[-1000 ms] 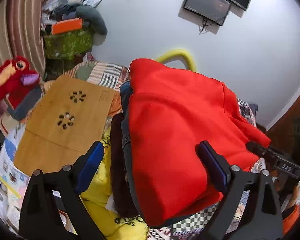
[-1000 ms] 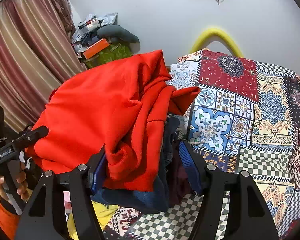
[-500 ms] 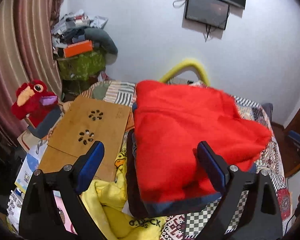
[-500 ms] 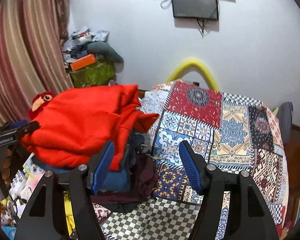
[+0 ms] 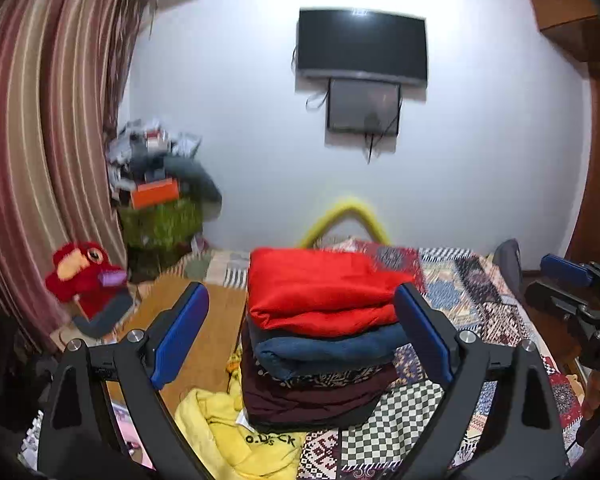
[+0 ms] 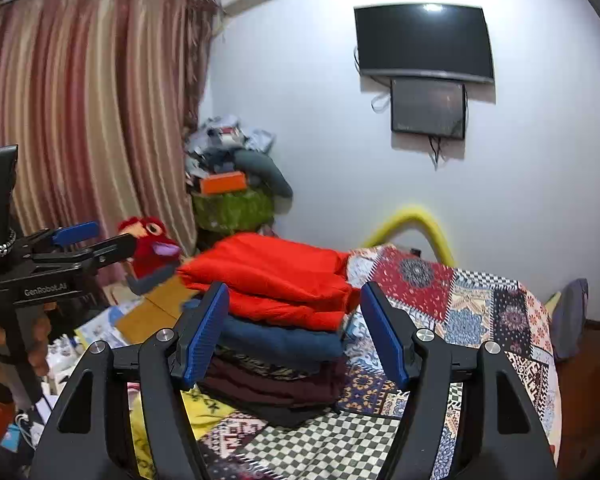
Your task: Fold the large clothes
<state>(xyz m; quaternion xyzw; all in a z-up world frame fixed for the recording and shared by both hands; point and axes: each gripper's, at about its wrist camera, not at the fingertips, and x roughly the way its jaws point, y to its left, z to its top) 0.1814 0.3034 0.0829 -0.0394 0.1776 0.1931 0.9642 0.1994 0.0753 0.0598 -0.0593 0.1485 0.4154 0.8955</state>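
A folded red garment (image 5: 320, 292) lies on top of a stack of folded clothes, over a dark blue one (image 5: 328, 350) and a maroon one (image 5: 312, 394), on the patchwork bed cover (image 5: 480, 304). The red garment also shows in the right wrist view (image 6: 272, 276). My left gripper (image 5: 300, 332) is open and empty, held back from the stack. My right gripper (image 6: 294, 330) is open and empty, also back from the stack. The right gripper shows at the right edge of the left wrist view (image 5: 572, 292), and the left gripper at the left of the right wrist view (image 6: 72, 248).
A crumpled yellow garment (image 5: 236, 436) lies beside the stack. A wooden lap table (image 5: 216, 320) and a red plush bird (image 5: 84, 276) are to the left. A cluttered pile (image 5: 160, 188) stands in the corner by the curtain (image 5: 40, 160). A TV (image 5: 360, 46) hangs on the wall.
Both grippers have let go of the red garment and pulled back and up from the bed. The red garment now lies flat and folded on top of the stack.
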